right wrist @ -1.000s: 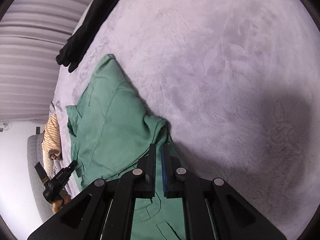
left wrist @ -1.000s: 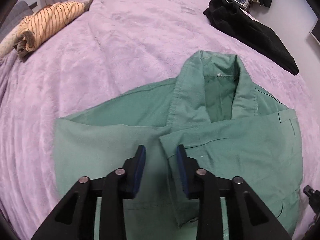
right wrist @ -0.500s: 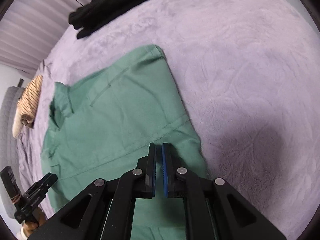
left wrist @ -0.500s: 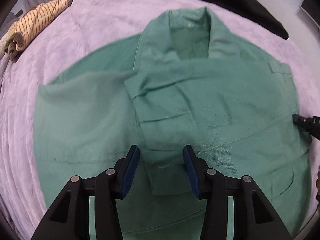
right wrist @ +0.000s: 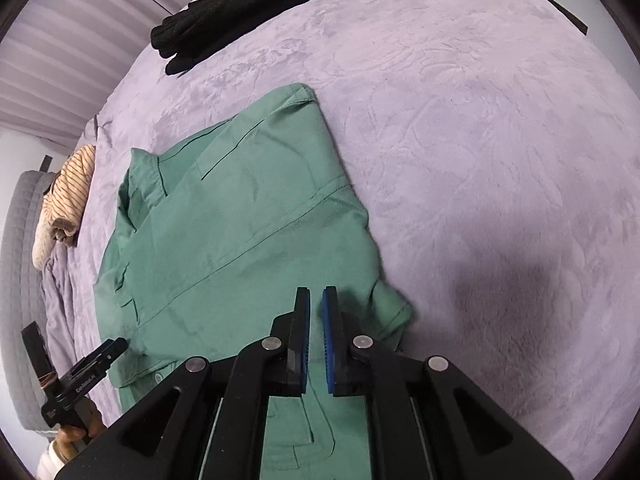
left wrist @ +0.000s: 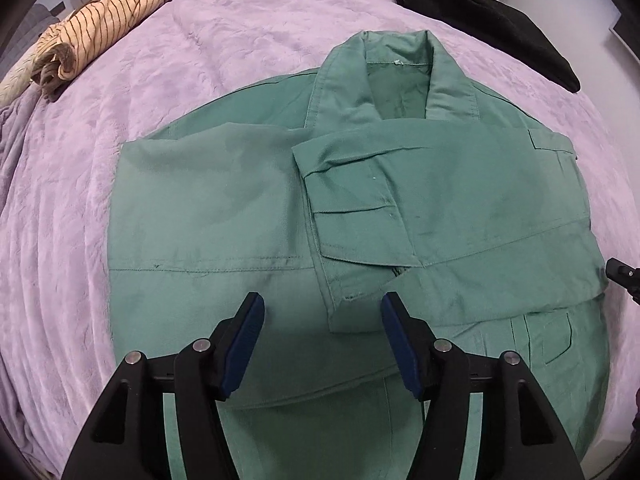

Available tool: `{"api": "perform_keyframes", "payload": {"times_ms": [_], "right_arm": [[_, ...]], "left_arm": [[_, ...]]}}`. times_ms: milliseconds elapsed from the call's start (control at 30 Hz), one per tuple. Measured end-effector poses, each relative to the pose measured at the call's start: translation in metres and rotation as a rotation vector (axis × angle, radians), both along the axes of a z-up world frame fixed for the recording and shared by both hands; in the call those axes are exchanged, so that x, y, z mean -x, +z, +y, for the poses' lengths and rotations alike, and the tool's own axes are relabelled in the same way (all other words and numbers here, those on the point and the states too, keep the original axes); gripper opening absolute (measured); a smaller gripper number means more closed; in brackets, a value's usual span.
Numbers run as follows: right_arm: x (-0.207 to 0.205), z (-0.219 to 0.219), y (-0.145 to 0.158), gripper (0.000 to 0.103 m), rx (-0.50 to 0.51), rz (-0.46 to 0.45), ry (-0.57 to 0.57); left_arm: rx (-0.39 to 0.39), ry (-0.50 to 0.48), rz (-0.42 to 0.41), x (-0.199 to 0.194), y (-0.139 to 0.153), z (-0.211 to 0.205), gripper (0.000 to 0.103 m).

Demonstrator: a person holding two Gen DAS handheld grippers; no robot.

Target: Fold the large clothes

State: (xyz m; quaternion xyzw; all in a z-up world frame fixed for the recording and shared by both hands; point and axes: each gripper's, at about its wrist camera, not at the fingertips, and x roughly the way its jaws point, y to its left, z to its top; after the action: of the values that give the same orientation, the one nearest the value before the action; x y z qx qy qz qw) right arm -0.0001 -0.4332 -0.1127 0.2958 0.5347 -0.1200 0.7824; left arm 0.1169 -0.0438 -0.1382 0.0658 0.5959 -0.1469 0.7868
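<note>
So we're hovering both claws over the green cotton work jacket [left wrist: 248,216], which is lying flat in the middle of the fuzzy lilac bedspread [left wrist: 248,28], collar pointing away from us and both sleeves folded in across the chest.

Our left gripper [left wrist: 320,312] is pointing down at the lower front of it, and its jaws are opening up, nothing pinched between the blue pads, just the cuff [left wrist: 352,312] of the folded sleeve sitting below the gap.

Our right gripper [right wrist: 316,304] is hanging over the jacket's right edge. Its jaws are only a narrow slit apart and opening too, and we're not seeing any fabric caught in there.

Further out, we're looking at a rolled-up cream and brown striped garment [left wrist: 92,28] lying near the far left edge of the bed, and a crumpled black garment [left wrist: 480,20] draping over the far right corner, well apart from the jacket.
</note>
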Motion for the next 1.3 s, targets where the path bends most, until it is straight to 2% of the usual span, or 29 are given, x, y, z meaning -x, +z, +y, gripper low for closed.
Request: {"api": "perform_keyframes", "payload": {"times_ms": [33,100,167,400,900,933,967,1000,1067,1300], "right_arm": [[0.003,0.005,0.002,0.016,0.000,0.004,0.009],[0.010,0.016,0.006,0.036,-0.004,0.014,0.021],[0.017,0.024,0.009,0.046,-0.011,0.019,0.028],[0.032,0.047,0.022,0.052,-0.022,0.032,0.059],[0.036,0.063,0.056,0.053,0.001,0.003,0.091],[0.037,0.064,0.057,0.053,0.004,0.005,0.093],[0.037,0.065,0.057,0.053,0.006,0.007,0.093],[0.038,0.066,0.058,0.053,0.007,0.009,0.093],[0.040,0.066,0.058,0.053,0.004,0.011,0.091],[0.043,0.070,0.056,0.053,-0.009,0.023,0.093]], "left_arm": [[-0.003,0.001,0.001,0.003,0.001,0.002,0.063],[-0.010,0.007,0.003,0.010,0.004,0.003,0.062],[-0.013,0.020,0.005,0.018,0.009,0.008,0.062],[-0.043,0.030,0.020,0.045,0.023,0.022,0.063],[-0.023,0.049,0.005,0.063,0.047,0.029,0.063],[-0.019,0.051,0.008,0.063,0.048,0.030,0.065],[-0.015,0.053,0.010,0.064,0.048,0.031,0.087],[-0.012,0.062,0.006,0.066,0.050,0.032,0.103],[-0.004,0.073,-0.014,0.069,0.055,0.035,0.103],[-0.016,0.083,0.013,0.070,0.053,0.040,0.103]]}}
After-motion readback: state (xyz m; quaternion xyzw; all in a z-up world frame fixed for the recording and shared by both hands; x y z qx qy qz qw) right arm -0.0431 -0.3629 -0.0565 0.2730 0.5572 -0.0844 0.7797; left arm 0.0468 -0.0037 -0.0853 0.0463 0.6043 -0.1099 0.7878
